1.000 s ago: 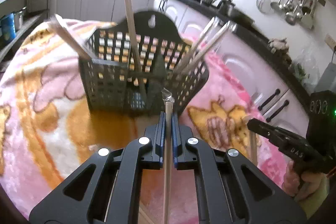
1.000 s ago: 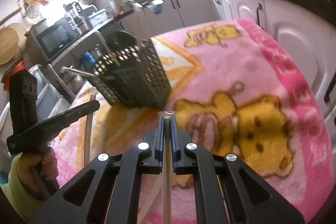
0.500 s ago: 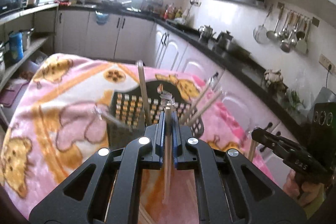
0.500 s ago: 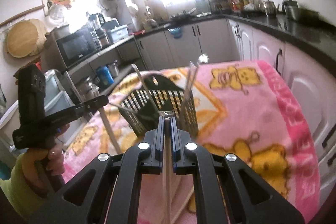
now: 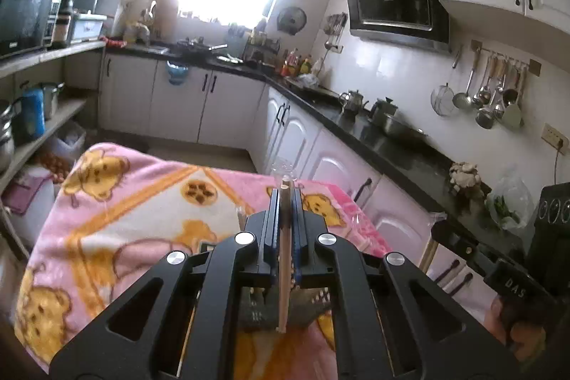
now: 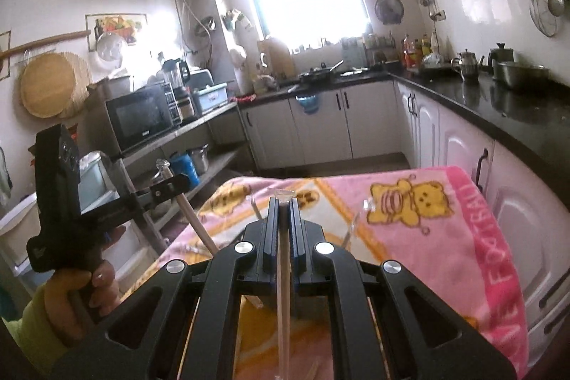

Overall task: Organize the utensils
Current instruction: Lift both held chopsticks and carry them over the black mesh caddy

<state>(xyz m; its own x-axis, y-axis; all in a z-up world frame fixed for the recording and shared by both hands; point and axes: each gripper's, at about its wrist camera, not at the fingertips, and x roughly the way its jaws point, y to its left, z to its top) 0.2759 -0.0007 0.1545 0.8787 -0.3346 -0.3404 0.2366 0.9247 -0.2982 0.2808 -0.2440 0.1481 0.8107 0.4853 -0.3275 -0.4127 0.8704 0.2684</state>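
My left gripper (image 5: pixel 284 193) is shut on a wooden chopstick (image 5: pixel 283 259) that hangs down between its jaws. Its lower end hangs over the dark slotted utensil basket (image 5: pixel 256 308), which is mostly hidden under the gripper body. My right gripper (image 6: pixel 283 202) is shut on a chopstick in a clear wrapper (image 6: pixel 283 301), held above the same basket (image 6: pixel 310 305). The left gripper also shows in the right wrist view (image 6: pixel 171 186), holding its chopstick (image 6: pixel 199 227). The right gripper shows at the left wrist view's right edge (image 5: pixel 445 234).
A pink blanket with yellow bears (image 5: pixel 117 212) covers the table. White cabinets with a black counter (image 5: pixel 377 138) run along the right and back. Shelves with a microwave (image 6: pixel 142 120) stand at the left. Loose chopsticks lie on the blanket below the grippers.
Both grippers have risen and tilted up with their chopsticks. The basket has slid from the middle of both views to under the gripper bodies.
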